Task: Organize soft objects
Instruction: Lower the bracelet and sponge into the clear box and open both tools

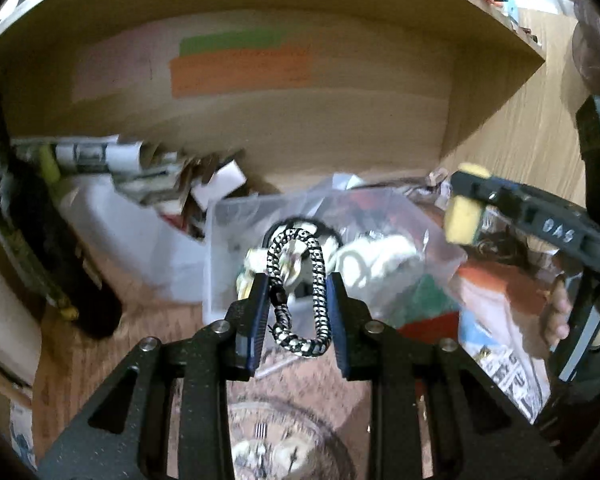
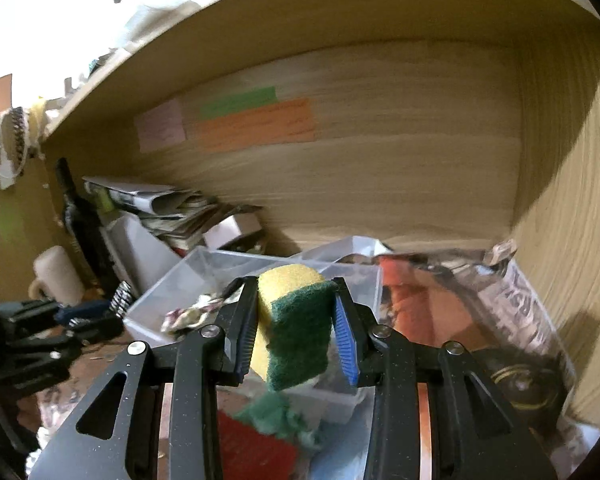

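My left gripper is shut on a black-and-white braided cord loop and holds it above a clear plastic bin that holds soft items. My right gripper is shut on a yellow sponge with a green scouring pad, held over the same clear bin. The right gripper and its sponge also show at the right of the left wrist view. A floral cloth lies in the bin.
A wooden shelf back wall carries green, orange and pink paper strips. Newspapers, a white box and a dark bottle stand at the left. Clear plastic bags with red and green items lie at the right, by the side wall.
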The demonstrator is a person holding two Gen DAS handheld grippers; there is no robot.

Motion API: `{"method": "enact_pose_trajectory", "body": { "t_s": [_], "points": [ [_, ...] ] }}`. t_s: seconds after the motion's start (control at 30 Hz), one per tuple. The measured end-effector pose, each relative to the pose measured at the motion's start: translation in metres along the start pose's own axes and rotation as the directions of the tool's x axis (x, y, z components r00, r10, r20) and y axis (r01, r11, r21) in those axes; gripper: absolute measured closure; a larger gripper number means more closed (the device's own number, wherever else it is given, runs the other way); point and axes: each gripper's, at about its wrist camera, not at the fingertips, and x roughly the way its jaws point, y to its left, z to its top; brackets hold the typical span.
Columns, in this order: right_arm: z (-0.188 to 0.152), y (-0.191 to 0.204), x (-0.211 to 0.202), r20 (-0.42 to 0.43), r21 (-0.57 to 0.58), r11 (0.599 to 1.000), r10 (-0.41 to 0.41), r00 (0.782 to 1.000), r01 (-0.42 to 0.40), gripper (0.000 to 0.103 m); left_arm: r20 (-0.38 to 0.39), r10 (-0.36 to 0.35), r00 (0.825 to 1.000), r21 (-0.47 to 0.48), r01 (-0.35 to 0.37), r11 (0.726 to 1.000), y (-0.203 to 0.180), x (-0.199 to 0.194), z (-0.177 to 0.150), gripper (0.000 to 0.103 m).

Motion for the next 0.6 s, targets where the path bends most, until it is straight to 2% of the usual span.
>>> {"method": "enact_pose_trajectory", "body": {
  "t_s": [0.17, 0.37, 0.6],
  "points": [
    [0.002, -0.005, 0.018, -0.04, -0.038, 0.998, -0.045, 0.998, 0.043, 0.071, -0.001, -0.011, 1.0, 0.011, 0.011, 1.0, -0.005, 0.018, 0.014, 0.075],
    [-0.008, -0.014, 0.036, -0.108, -0.053, 0.997, -0.069, 0.992, 0.064, 0.071, -0.067, -0.013, 0.998, 0.005, 0.013, 1.0, -0.009, 0.06, 0.022, 0.075],
    [-0.022, -0.015, 0.053, -0.183, -0.086, 0.994, -0.076, 0.98, 0.061, 0.071, -0.143, -0.025, 0.989, 0.008, 0.026, 1.0, -0.011, 0.096, 0.018, 0.075]
  ]
}}
